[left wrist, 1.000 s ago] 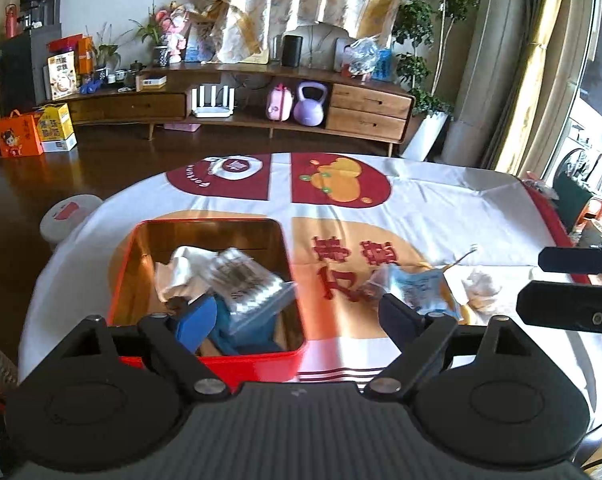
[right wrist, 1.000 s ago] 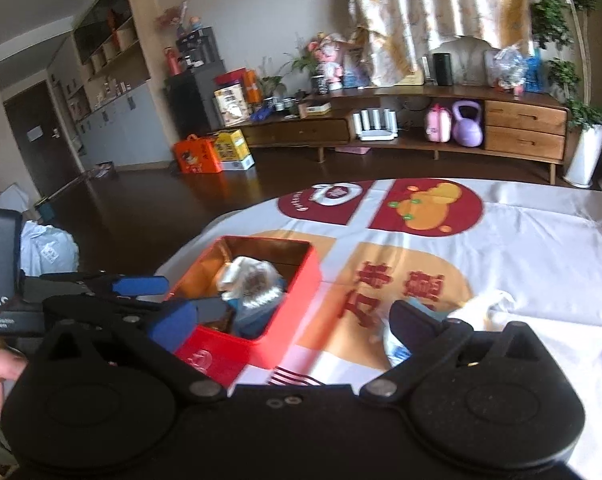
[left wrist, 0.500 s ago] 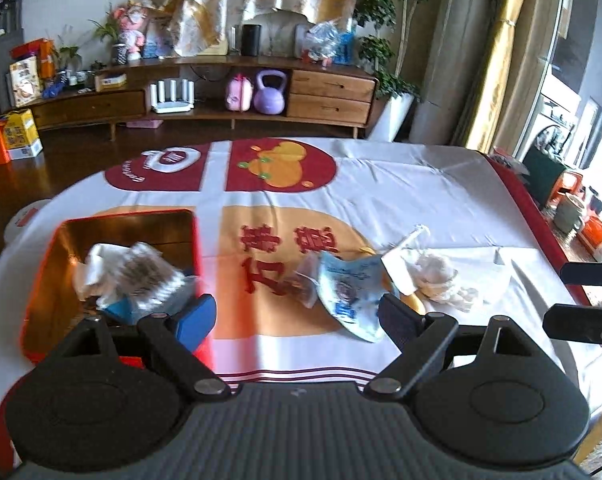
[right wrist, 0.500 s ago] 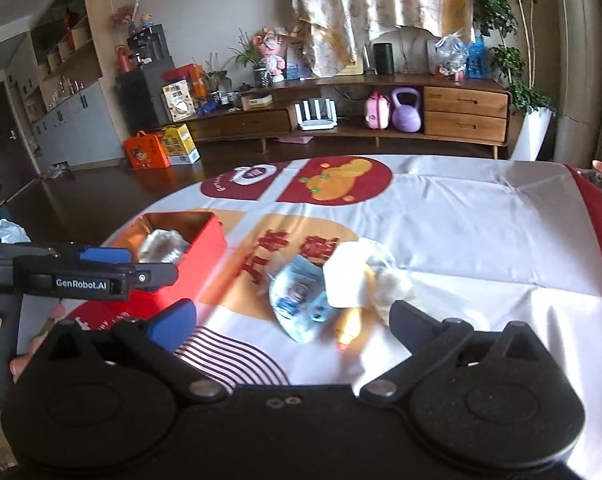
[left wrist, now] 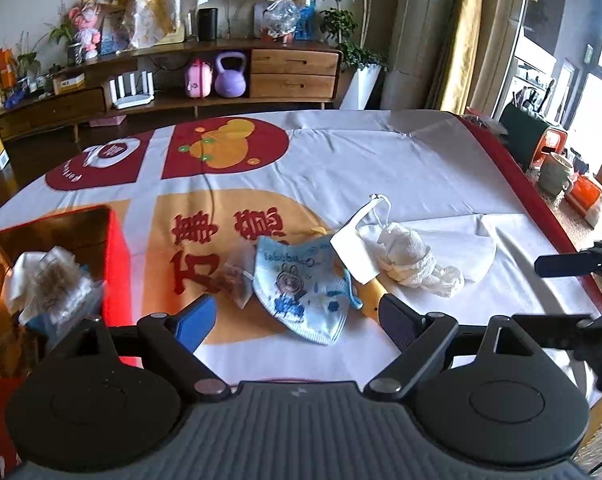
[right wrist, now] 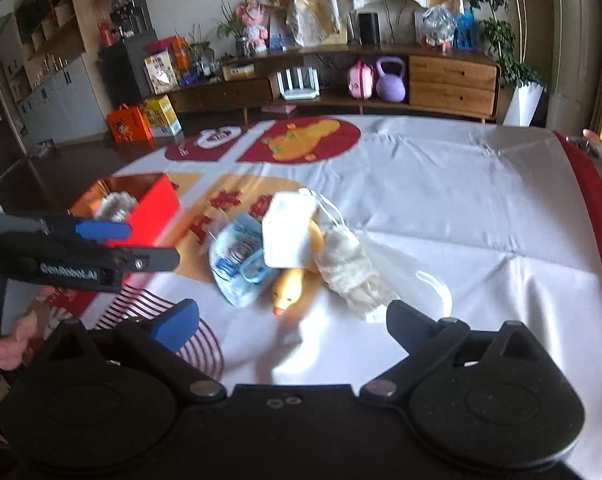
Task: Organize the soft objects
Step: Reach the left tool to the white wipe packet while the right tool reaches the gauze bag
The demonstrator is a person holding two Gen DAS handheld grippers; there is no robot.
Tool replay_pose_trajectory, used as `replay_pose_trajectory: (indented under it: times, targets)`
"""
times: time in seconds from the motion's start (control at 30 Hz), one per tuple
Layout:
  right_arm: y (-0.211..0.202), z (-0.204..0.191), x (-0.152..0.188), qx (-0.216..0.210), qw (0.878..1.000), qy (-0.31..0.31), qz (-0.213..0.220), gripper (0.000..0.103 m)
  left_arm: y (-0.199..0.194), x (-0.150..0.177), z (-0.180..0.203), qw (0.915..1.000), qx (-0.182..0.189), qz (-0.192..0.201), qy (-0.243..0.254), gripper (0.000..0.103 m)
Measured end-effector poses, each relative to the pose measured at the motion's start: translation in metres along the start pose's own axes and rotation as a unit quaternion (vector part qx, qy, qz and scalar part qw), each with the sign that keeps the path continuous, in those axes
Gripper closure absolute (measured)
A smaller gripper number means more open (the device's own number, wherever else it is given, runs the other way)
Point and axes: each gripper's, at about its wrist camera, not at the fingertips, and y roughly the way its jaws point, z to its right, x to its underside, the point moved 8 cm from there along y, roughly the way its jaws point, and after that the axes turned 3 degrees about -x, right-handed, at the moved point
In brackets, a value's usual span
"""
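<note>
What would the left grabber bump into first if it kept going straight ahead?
Probably the blue printed face mask. The left gripper is open and empty, and the mask lies just past its fingertips on the tablecloth, though depth is hard to judge.

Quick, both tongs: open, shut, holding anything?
Left tongs: open, empty, above the blue mask.
Right tongs: open, empty, just been closing slightly, nothing between them; duck ahead.

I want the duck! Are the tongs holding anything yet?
No. Both the left tongs and right tongs are open and empty; the duck lies untouched.
</note>
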Motion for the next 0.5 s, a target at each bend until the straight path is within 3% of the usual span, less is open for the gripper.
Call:
replay_pose_trajectory:
  times: [0.2, 0.5]
  targets:
    - [0.023, 0.017, -0.002, -0.003, 1.0, 0.009, -0.018, 0.019, 0.023, -0.018, 0.012, 0.9998, 0.015, 0.003, 0.011, 0.014]
    - [0.059, 0.028, -0.015, 0.01, 1.0, -0.001, -0.029, 0.022, 0.063, -0.03, 0.022, 0.9996, 0.024, -0.008, 0.014, 0.014]
